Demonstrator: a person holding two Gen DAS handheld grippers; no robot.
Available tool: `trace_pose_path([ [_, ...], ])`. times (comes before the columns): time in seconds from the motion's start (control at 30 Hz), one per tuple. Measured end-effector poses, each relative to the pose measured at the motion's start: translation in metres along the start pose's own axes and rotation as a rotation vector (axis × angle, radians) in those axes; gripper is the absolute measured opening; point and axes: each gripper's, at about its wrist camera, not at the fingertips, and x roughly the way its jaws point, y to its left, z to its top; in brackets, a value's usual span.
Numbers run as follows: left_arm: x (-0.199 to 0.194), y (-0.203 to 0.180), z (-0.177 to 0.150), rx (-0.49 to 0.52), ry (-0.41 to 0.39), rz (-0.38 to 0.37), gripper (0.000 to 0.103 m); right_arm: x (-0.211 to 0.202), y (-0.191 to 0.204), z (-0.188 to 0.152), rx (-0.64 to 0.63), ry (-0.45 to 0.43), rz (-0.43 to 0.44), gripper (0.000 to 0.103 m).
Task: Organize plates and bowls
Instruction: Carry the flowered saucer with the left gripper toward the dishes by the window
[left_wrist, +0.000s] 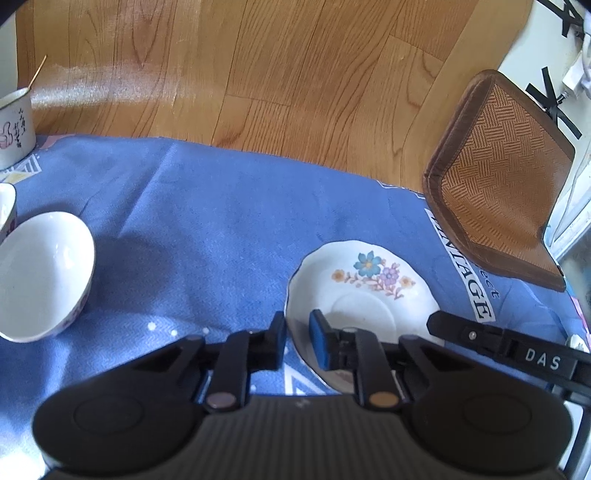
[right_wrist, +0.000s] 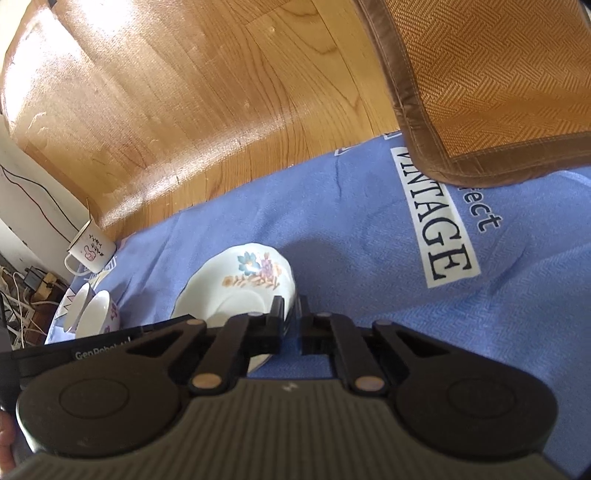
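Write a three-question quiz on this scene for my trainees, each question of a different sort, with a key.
1. True or false: the rim of the white floral ceramic plate sits between the fingers of the left gripper.
2. Which word is printed on the blue fabric cloth? A) VINTAGE B) MODERN C) KITCHEN
3. Fill in: in the left wrist view, the plain white ceramic bowl sits to the plate's ____.

Key: 1 true; 2 A; 3 left.
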Motion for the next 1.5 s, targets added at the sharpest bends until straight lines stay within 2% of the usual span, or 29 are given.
trace_pose_path([
  [0.27,-0.02,-0.004,-0.014,0.004,-0.011,0.004,0.015,-0.019,0.002,-0.012,-0.014,-0.017,0.013,0.008],
  [0.53,-0.025,-0.006,-0.037,0.012,0.004,0.019,0.016,-0.026,0.0,-0.03,-0.024,0.005,0.012,0.01],
  [0.63,-0.023,-0.006,-0.042,0.026,0.005,0.02,0.024,-0.024,-0.001,-0.032,-0.009,0.009,0.029,0.012],
  [0.7,-0.025,-0.006,-0.046,0.035,-0.007,0.019,0.035,-0.025,0.0,-0.035,-0.014,0.007,0.031,0.013],
  [0.77,-0.026,-0.007,-0.05,0.045,-0.019,0.021,0.033,-0.025,0.001,-0.038,-0.032,0.001,0.023,0.013],
  [0.83,-0.027,-0.011,-0.054,0.07,-0.028,0.017,0.02,-0.026,0.004,-0.039,-0.055,-0.008,0.015,0.011],
  [0.97,-0.035,-0.025,-0.056,0.089,-0.027,0.028,0.02,-0.036,0.002,-0.04,-0.063,-0.025,-0.006,0.011],
  [1.27,-0.044,-0.092,-0.06,0.193,-0.051,-0.033,0.019,-0.089,-0.039,-0.042,-0.027,-0.127,-0.066,0.011],
  [1.5,-0.036,-0.161,-0.069,0.267,-0.04,-0.123,0.019,-0.141,-0.082,-0.046,0.015,-0.235,-0.163,0.011],
])
